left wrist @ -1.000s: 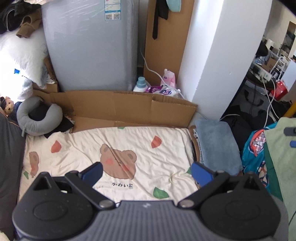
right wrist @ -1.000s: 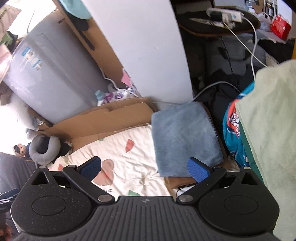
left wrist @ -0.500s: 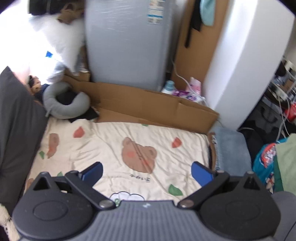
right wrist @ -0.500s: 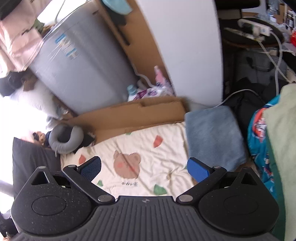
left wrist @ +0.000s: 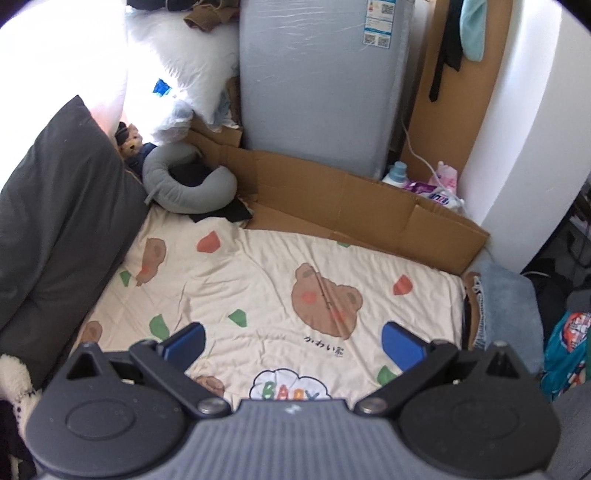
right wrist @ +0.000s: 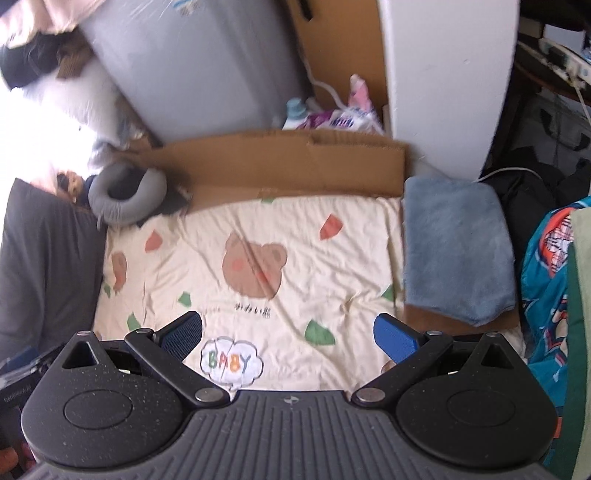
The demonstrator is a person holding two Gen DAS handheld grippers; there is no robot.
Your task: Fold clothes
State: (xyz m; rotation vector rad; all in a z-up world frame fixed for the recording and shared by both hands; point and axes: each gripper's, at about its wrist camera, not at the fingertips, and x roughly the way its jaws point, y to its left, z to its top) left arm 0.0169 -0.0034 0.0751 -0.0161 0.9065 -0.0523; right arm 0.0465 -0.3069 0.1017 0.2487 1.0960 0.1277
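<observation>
More bear blanket (left wrist: 280, 273) than before

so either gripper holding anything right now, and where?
Nothing held. Left gripper and right gripper are both open above the bear-print blanket.

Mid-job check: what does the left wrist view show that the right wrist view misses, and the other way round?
Only the left wrist view: the teal cloth hanging at the top, and the white fluffy item at the lower left edge. Only the right wrist view: the power strip on the dark side table, and the pale green garment at the right edge. Both: the open left gripper and right gripper, bear blanket, folded blue towel, cardboard, grey neck pillow.
</observation>
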